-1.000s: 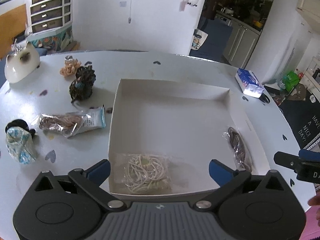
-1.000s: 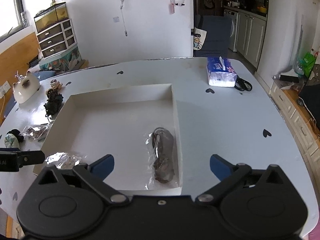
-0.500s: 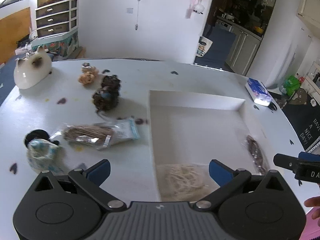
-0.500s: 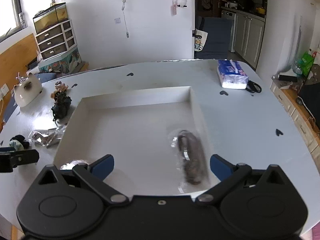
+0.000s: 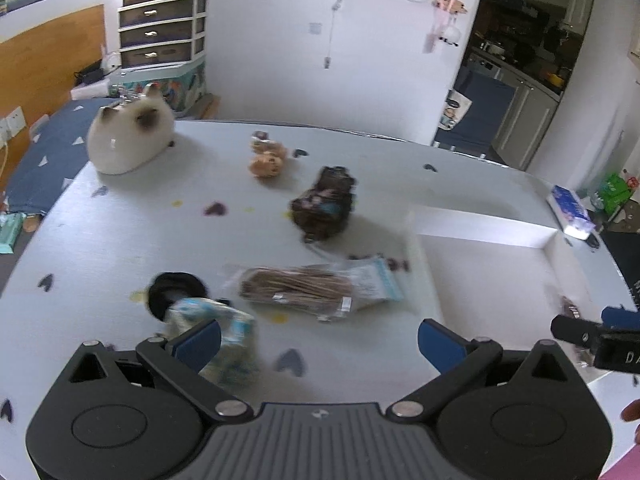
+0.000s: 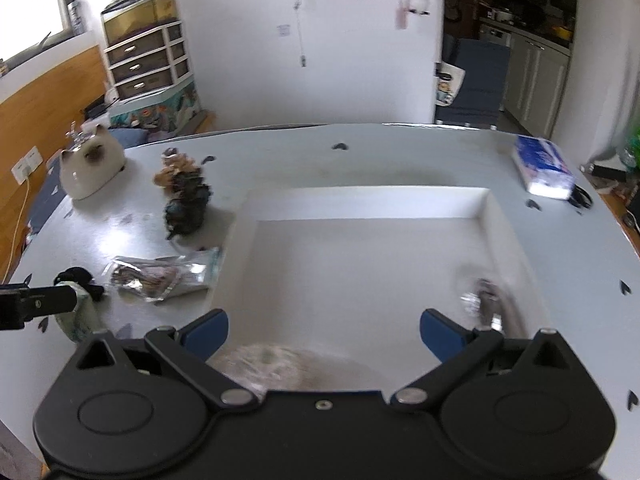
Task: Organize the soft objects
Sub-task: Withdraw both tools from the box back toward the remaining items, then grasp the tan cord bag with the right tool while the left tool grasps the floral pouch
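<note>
A: Where are the two grippers?

B: The left gripper [image 5: 318,338] hangs over the left part of a pale table [image 5: 120,240], its blue-tipped fingers spread wide with nothing between them. The right gripper [image 6: 323,334] hangs over the near edge of a shallow white box [image 6: 360,204], fingers also spread wide and holding nothing.

A: And the soft things to sort?

B: Outside the box, on the table to its left, lies a clear packet of brown hair ties [image 5: 308,290], just beside the box's left wall. Nearer and further left sits a pale patterned scrunchie [image 5: 216,328] touching a black scrunchie [image 5: 176,292]; the left gripper's left finger overlaps the pale one in the view. Farther away stands a dark patterned scrunchie [image 5: 324,208], and beyond it a peach-coloured one [image 5: 266,160].

A: Anything inside the box?

B: Two packets, both blurred. One with dark ties [image 6: 490,308] lies by the right wall, near the right gripper's right finger. A pale one [image 6: 260,364] sits at the near edge, partly hidden under that gripper.

A: What else is on the table?

B: A white cat figurine [image 5: 130,142] at the far left, and a blue tissue pack [image 6: 542,170] at the far right.
</note>
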`<state>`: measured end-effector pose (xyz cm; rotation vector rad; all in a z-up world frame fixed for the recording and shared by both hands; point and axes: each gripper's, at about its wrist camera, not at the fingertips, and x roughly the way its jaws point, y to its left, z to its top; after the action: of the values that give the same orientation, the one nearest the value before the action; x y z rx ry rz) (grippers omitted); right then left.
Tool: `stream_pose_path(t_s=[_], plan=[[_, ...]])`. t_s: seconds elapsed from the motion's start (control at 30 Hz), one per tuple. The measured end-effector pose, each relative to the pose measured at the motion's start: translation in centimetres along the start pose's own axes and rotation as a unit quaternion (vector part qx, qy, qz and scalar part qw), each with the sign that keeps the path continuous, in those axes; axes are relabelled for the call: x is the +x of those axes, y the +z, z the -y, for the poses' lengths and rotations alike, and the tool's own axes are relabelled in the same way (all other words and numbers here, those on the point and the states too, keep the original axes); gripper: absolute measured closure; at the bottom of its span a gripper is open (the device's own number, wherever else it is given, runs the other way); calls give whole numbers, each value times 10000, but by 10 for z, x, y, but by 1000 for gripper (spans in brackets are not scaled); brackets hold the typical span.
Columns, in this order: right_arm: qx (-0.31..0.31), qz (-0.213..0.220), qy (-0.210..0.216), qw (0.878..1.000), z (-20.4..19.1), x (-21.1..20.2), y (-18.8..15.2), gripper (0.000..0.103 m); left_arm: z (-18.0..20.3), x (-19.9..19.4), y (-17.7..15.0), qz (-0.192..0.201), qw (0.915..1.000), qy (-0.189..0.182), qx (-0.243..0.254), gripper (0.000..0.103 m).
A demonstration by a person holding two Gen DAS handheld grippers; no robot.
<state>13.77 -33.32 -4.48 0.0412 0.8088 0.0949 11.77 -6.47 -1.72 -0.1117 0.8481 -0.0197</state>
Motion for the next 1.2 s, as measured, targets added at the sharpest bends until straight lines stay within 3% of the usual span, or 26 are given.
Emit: stream_pose_path(t_s=[0.23,0.57,0.77,0.87,1.0,1.2], plan=[[-261,-2,144,9996,-49,19,14,0,-46,12,-3,-32,9999,158,-8,0],[-680,-18,434,9967,-108,59,45,1,-77,43,-21,-217,9994,127,251,3],[-1058,-311,880,9900,-135,96,55,16,-86,57,-24,-404,9989,-19,216,12],[-1276,-516,1080,9846,-147,119,59,26,-89,62,-25,-497,9986,-41,181,14],[-1585,-723,1376,9751,-160,146,63,27,-92,69,-25,-610,9981,-7,113,14],[-2649,-889,1860,9420,-187,174,63,27,-90,73,-23,-620,9980,-51,150,18]])
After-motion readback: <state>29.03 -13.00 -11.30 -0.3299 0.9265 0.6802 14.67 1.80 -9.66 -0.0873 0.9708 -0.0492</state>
